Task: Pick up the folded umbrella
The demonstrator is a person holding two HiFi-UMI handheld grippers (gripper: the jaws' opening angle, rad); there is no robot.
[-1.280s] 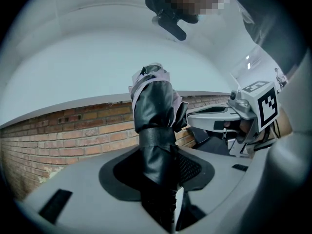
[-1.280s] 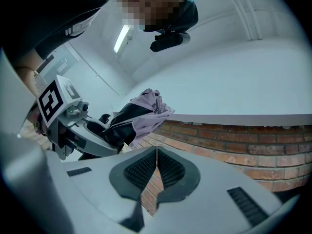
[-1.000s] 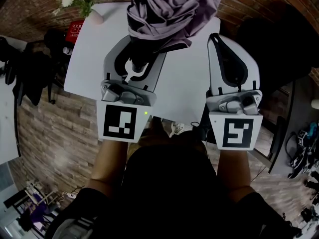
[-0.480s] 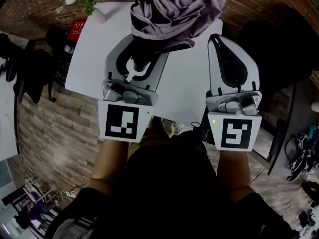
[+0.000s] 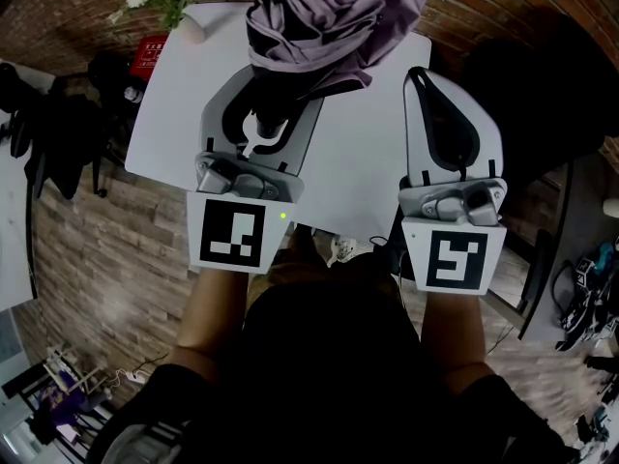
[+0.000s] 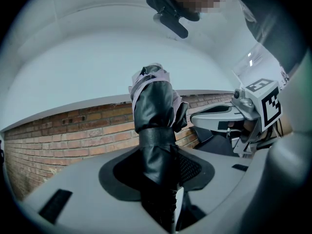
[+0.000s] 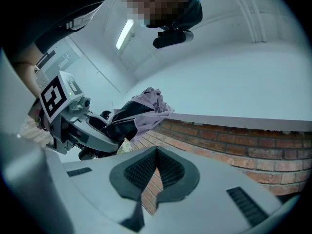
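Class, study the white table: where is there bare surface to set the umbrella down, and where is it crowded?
Bare table lies between the flower vase and the left gripper, and again between it and the right gripper. The far end is crowded: the umbrella hides it.

surface: white table (image 5: 174, 114) | on it: small vase of flowers (image 5: 191, 32) | spot: far left corner

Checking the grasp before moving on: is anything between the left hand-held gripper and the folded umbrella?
Nothing visible does. The left hand-held gripper already has its jaws closed directly on the black-and-lilac folded fabric umbrella; the right hand-held gripper is off to the side, shut and empty.
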